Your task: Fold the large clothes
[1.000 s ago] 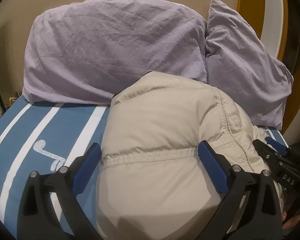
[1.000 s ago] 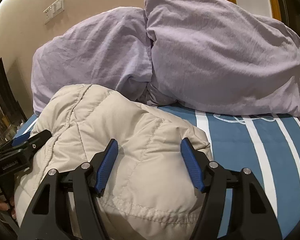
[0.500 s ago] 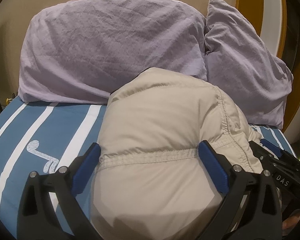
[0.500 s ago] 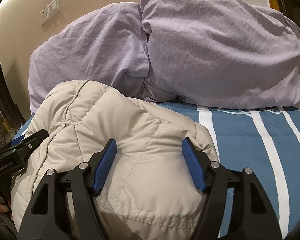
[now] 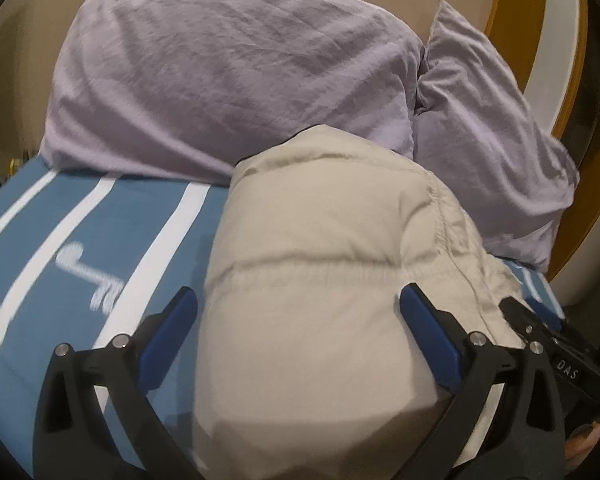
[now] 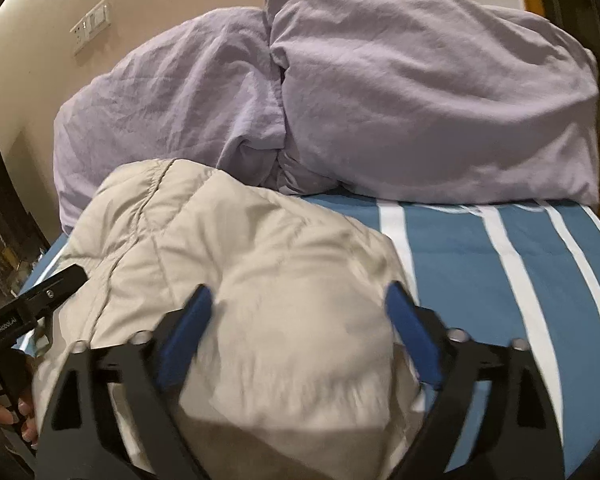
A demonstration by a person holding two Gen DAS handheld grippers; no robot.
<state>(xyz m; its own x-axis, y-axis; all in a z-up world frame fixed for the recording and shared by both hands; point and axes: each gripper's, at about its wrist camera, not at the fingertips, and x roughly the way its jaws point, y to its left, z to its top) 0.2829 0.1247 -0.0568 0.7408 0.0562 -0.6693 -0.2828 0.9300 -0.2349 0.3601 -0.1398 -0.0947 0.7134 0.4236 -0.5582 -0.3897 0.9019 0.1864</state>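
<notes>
1. A bed (image 5: 112, 236) with a blue, white-striped sheet carries two crumpled lilac pillows (image 5: 228, 92) at its head.
2. The puffy beige quilted jacket (image 5: 320, 280), bundled, lies before them, its long axis running toward the pillows.
3. Left tongs (image 5: 300, 340) straddle its near end, spread wide; whether they press it, I cannot tell.
4. Right tongs (image 6: 300, 332), beside them and equally near, are opening, jacket between the pads.

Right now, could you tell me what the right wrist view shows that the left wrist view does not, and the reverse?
Only the right wrist view shows the wall switch plate and the right tool, its jaws opening, straddling the beige puffer jacket.

Only the left wrist view shows the white motif on the striped blue bedsheet and the left tool's own pads set wide around the jacket.

Both show the jacket, the sheet and two lilac pillows.
</notes>
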